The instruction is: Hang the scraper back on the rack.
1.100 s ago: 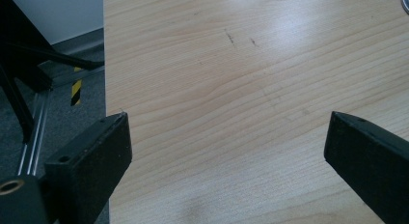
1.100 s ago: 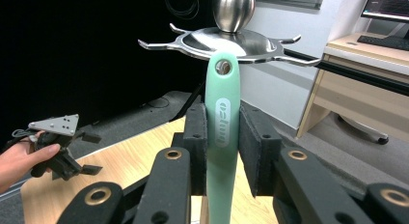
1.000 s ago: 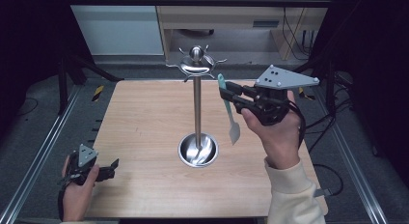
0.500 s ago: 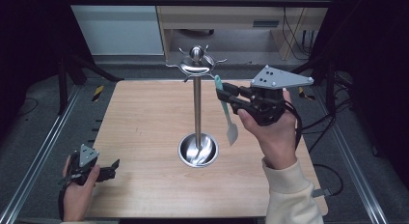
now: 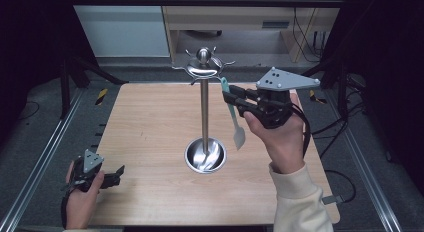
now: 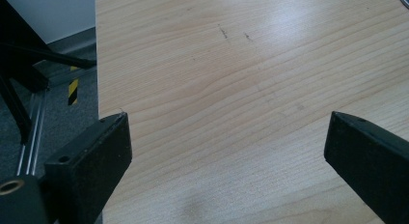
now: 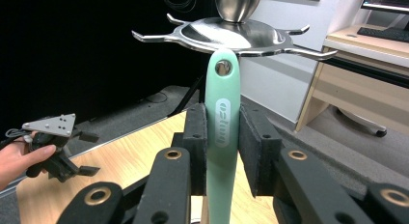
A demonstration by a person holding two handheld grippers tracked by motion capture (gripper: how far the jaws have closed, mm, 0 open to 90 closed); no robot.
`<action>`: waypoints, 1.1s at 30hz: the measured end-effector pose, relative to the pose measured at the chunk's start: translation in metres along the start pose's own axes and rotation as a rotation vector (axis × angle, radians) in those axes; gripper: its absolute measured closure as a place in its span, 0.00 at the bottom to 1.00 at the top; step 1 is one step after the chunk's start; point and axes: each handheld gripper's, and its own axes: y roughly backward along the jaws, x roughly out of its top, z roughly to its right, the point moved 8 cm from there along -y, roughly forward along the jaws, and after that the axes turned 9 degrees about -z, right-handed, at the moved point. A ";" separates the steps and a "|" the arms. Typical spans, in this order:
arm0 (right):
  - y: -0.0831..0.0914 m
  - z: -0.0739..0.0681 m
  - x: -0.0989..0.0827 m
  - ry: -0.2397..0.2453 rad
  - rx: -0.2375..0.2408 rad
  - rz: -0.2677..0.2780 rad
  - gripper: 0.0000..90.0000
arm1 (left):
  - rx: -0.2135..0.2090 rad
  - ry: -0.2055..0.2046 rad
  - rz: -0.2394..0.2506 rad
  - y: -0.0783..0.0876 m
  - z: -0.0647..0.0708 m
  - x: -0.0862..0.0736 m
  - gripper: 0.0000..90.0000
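Note:
A steel utensil stand (image 5: 204,112) rises from a round base (image 5: 205,156) at the table's middle, with a ring of hooks (image 5: 202,67) on top. My right gripper (image 5: 227,97) is held up just right of the pole, shut on the mint-green handle of a spatula (image 5: 239,134) whose pale blade hangs down. In the right gripper view the spatula handle (image 7: 222,132) stands upright between the pads (image 7: 197,137), and its hanging hole sits just under a hook of the stand top (image 7: 236,35). My left gripper (image 5: 117,174) rests open near the front left corner.
The wooden table (image 6: 241,89) lies between the open left jaws, its left edge dropping to a grey floor and metal rail (image 5: 45,157). A desk and cabinets (image 5: 240,17) stand behind the table. The left gripper (image 7: 89,154) appears far off in the right gripper view.

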 end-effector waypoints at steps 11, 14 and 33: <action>-0.008 0.002 0.002 -0.008 0.001 0.001 0.82 | -0.006 0.001 0.004 0.000 0.001 0.001 0.03; -0.010 0.001 0.002 -0.010 0.002 0.001 0.82 | -0.006 -0.001 0.005 0.001 0.002 0.002 0.03; -0.013 0.000 0.000 -0.027 -0.003 0.033 0.82 | -0.016 0.002 -0.002 -0.001 0.003 0.001 0.03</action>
